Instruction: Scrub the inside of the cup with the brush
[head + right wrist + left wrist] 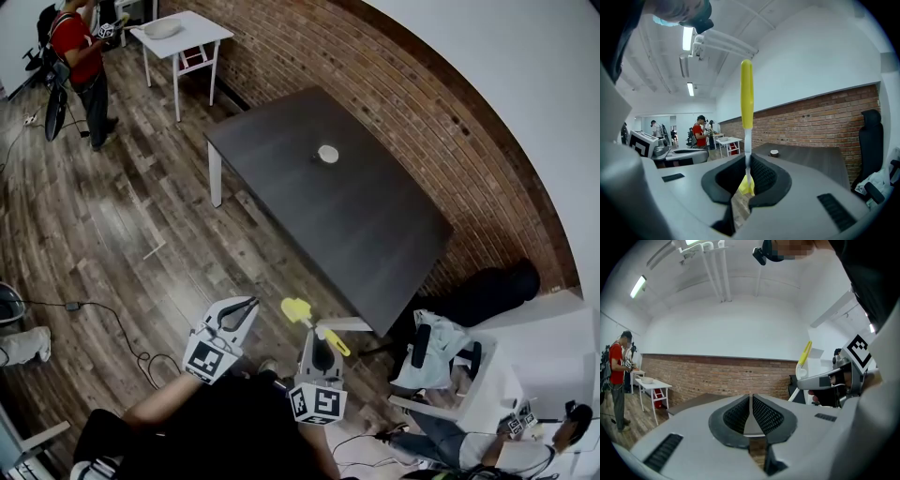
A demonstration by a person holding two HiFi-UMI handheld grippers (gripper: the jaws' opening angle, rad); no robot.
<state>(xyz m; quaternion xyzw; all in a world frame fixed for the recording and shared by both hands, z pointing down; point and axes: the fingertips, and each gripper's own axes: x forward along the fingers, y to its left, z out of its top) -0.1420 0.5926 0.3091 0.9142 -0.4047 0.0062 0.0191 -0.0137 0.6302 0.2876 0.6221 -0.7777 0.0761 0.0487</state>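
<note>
A small white cup (326,154) stands on the dark table (375,234), far ahead of both grippers; the right gripper view has the cup (774,153) small in the distance. My right gripper (319,332) is shut on the thin white shaft of a yellow brush (302,313). In its own view the brush (746,93) stands with the yellow handle up and the yellow head below the right gripper (749,174). My left gripper (249,304) hangs beside it over the floor, and the left gripper (751,409) is shut with nothing between its pads.
A brick wall (422,112) runs behind the dark table. A white table (178,33) with a bowl stands at the far left, and a person in red (80,56) is beside it. An office chair with clothes (441,352) is at the right. A cable (112,319) lies on the wood floor.
</note>
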